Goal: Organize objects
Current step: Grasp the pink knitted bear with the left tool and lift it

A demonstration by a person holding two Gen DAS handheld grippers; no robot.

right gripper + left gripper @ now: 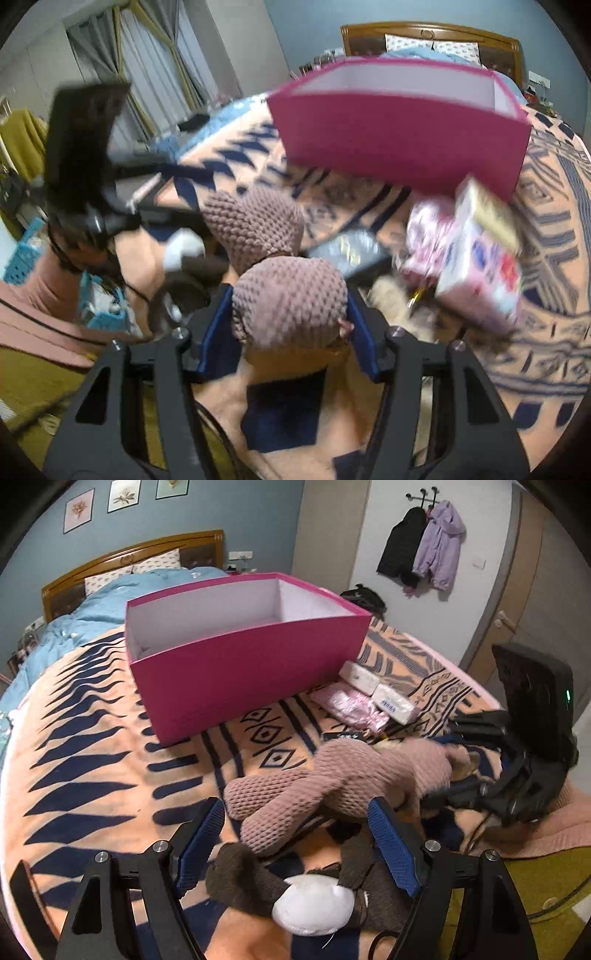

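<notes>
Plush toy (332, 782) lies crosswise before pink box (243, 672); right hand-held gripper (290, 314) clamps pink-knit end, left hand-held gripper (295, 834) apart, straddling brown legs.

Far ahead of the jaws in the left wrist view stands a wooden headboard (133, 559) with two patterned pillows (155, 563) against it and a crumpled blue duvet (92, 616) spread before them. Three framed flower prints (123, 494) hang on the blue wall above. Ahead and to the right of the jaws, a black jacket (400, 548) and a lilac jacket (439, 544) hang side by side from wall hooks (423, 496), with a door (524, 590) further right. In the right wrist view, grey curtains (147, 66) hang ahead to the left, and a blue plastic crate (24, 249) sits low at the left.
</notes>
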